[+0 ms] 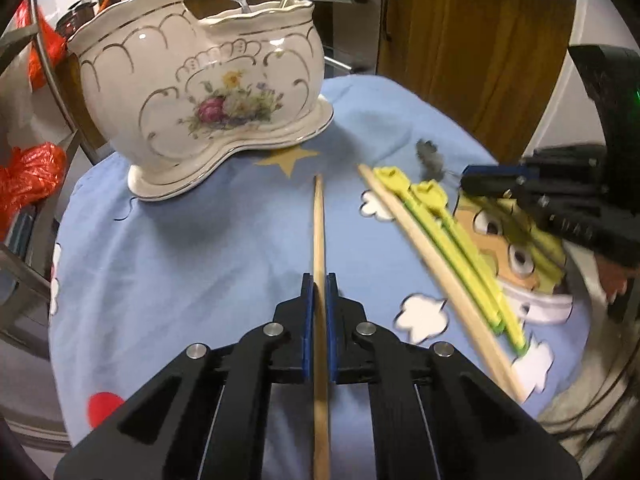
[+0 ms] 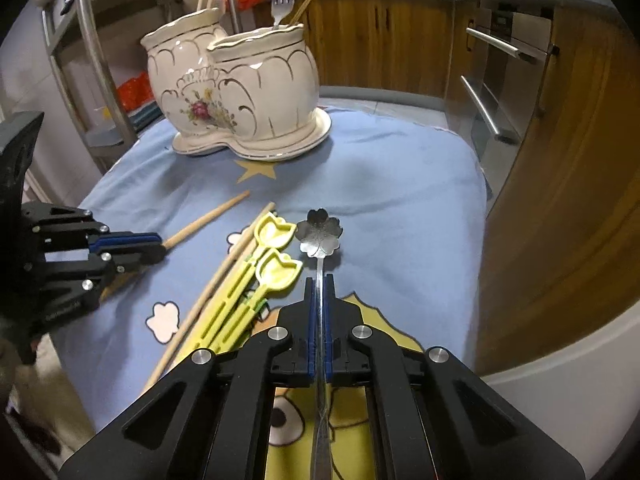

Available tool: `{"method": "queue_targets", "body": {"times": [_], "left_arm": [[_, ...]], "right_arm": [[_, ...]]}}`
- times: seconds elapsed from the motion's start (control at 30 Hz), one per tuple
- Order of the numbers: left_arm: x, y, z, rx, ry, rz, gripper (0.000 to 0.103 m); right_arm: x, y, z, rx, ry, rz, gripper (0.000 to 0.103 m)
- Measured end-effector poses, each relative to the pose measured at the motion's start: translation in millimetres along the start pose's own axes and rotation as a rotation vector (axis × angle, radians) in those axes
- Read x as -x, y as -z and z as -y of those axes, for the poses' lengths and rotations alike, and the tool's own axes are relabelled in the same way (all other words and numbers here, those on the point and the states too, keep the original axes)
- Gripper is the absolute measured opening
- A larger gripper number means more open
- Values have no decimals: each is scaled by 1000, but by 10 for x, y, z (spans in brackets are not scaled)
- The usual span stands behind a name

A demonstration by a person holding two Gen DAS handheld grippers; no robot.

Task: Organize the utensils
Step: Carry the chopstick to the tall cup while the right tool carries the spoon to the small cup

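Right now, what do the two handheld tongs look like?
Both are alike: the left tongs and right tongs are matte black plastic linkages with round silver pivot pins and slim blue pads lining the fingers. White lettering, too blurred to read, marks the side of each body. No sleeve or cable shows.

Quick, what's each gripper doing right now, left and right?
Left gripper: closed on a wooden chopstick.
Right gripper: closed on the handle of a flower-shaped metal spoon.
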State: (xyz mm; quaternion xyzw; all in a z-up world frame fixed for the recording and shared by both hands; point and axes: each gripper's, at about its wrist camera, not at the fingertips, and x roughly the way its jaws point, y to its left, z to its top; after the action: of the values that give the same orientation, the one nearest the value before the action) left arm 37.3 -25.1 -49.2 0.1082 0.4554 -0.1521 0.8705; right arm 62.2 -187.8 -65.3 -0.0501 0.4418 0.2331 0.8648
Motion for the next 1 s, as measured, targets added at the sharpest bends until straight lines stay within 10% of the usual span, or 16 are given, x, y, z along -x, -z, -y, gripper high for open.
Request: {"method": "queue_targets", "body": {"times": [0.53,1.0], "left_arm": [[-115,-76,-41,35,-11,34,6],[540,-53,-209,66,25,273,5]], "right_arm": [[-63,-29,21,-8,-2,5,4],[684,-98,-115,33,-104,331,3]]}}
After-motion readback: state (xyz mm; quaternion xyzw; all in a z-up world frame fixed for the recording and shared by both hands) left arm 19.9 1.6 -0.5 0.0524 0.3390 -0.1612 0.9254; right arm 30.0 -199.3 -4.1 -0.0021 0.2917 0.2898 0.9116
